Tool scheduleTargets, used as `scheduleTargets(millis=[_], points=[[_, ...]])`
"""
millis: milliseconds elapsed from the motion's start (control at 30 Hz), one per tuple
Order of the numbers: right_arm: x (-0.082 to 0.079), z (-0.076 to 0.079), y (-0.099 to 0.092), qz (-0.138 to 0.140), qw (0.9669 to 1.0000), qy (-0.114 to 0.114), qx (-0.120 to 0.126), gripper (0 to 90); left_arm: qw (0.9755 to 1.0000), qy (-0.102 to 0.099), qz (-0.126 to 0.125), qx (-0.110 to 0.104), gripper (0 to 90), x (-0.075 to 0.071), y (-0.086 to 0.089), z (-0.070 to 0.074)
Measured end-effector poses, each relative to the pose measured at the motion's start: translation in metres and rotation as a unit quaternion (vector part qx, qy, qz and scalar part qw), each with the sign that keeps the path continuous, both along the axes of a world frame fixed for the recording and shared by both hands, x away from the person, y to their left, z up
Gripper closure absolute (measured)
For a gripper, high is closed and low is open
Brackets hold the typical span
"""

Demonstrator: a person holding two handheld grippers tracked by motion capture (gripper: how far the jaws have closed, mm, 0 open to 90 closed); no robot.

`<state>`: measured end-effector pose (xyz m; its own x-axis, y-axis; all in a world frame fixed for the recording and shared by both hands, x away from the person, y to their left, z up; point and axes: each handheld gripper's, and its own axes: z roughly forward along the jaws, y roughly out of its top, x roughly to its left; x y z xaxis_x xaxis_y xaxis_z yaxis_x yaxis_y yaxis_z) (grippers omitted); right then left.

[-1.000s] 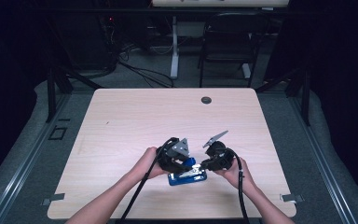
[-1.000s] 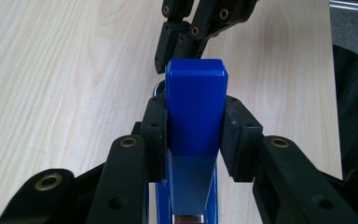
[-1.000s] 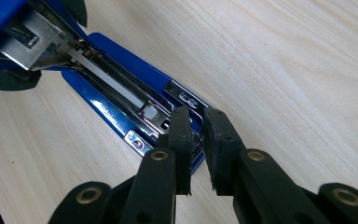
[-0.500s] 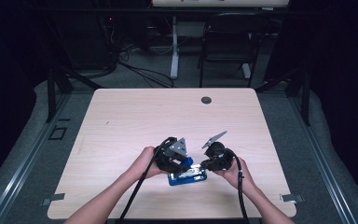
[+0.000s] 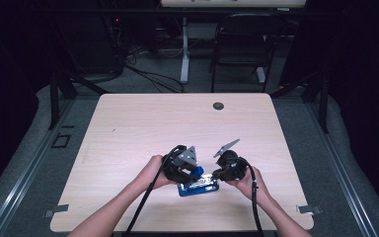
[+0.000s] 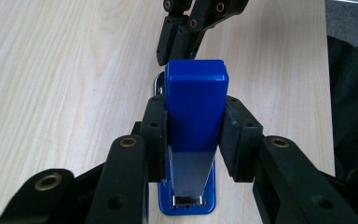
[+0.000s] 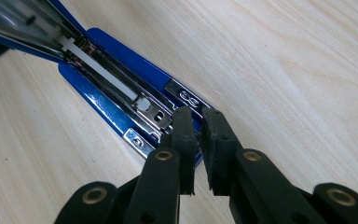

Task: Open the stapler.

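A blue stapler (image 5: 198, 185) lay on the near part of the worktop (image 5: 143, 123), between the person's two hands, its base flat on the wood. The left gripper (image 6: 193, 123) had its jaws pinched on the sides of the stapler's raised blue top cover (image 6: 195, 100), one black pad pressed against each side; below the cover the metal magazine ran down to the blue base. The right gripper (image 7: 196, 122) stood at the stapler's front end with its jaws nearly pressed together, only a narrow slit left between the pads; I cannot tell whether they gripped anything there. In the right gripper view the open metal channel (image 7: 112, 79) of the stapler ran away from those jaws. Farther off, near the worktop's far edge, sat a small dark round grommet (image 5: 218, 105).
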<state>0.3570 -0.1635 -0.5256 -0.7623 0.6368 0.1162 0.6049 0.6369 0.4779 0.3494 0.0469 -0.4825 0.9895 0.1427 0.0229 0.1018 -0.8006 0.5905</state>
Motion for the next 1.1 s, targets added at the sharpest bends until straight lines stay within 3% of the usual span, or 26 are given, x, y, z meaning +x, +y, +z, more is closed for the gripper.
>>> scheduleTargets(millis=[1100], points=[[0.0,-0.001,0.002,-0.01,0.9999,0.008,0.001,84.8,0.9999,0.006,0.008,-0.003,66.0,-0.004,0.018,0.003]])
